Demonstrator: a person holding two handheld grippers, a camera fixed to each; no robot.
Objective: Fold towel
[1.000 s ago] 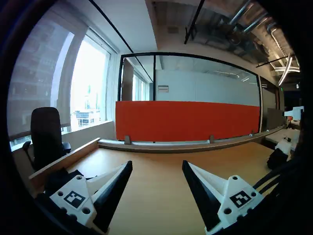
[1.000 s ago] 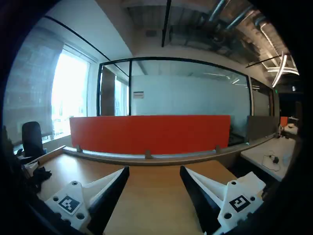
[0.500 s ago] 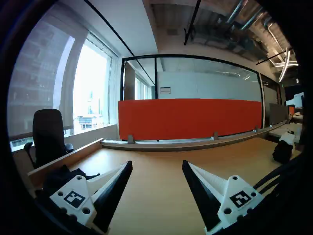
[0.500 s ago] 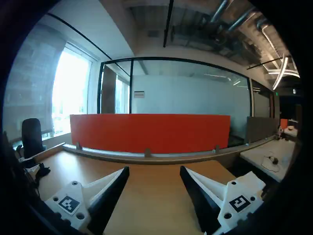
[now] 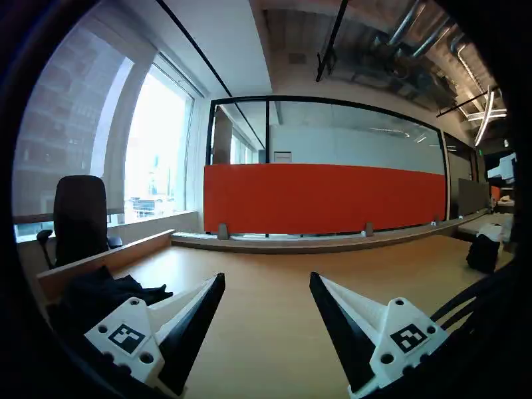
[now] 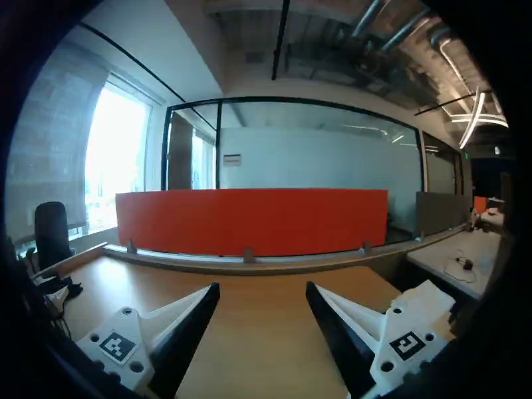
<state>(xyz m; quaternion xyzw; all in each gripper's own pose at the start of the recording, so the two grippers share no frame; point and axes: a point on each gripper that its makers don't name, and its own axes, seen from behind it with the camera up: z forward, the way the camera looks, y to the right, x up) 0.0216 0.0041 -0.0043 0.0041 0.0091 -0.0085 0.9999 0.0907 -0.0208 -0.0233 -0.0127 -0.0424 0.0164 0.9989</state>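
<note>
Plainly, both tongs are released and carry nothing: the left gripper (image 5: 266, 275) has its two fingers spread wide over the bare desk (image 5: 279, 256), and the right gripper (image 6: 261, 284) is just as open over the same wood. Both point level along the top.

The only fabric in sight is a dark cloth (image 5: 100, 292), crumpled in a heap at the desk's left end, just beside the left gripper's left finger and close against a raised wooden ledge (image 5: 106, 258). I take it for the towel, though its shape is too bunched to be sure.

Risks, as I judge them:
- Neither tong faces the heap, so a sideways reach could shove it against the ledge instead of catching it.
- No corners show in the dark bundle; a pinch may take several layers at once and the fold would come out skewed.
- Both tongs must converge on one small heap and could knock together.

Farther out, a black object (image 5: 483, 253) sits at the desk's right end, apart from the cloth. An orange partition (image 5: 326, 198) closes off the far edge. An office chair (image 5: 78, 219) stands by the window (image 5: 156, 166), and a white desk (image 6: 459, 259) lies to the right. None of these blocks the open wood where a fold could be made.
</note>
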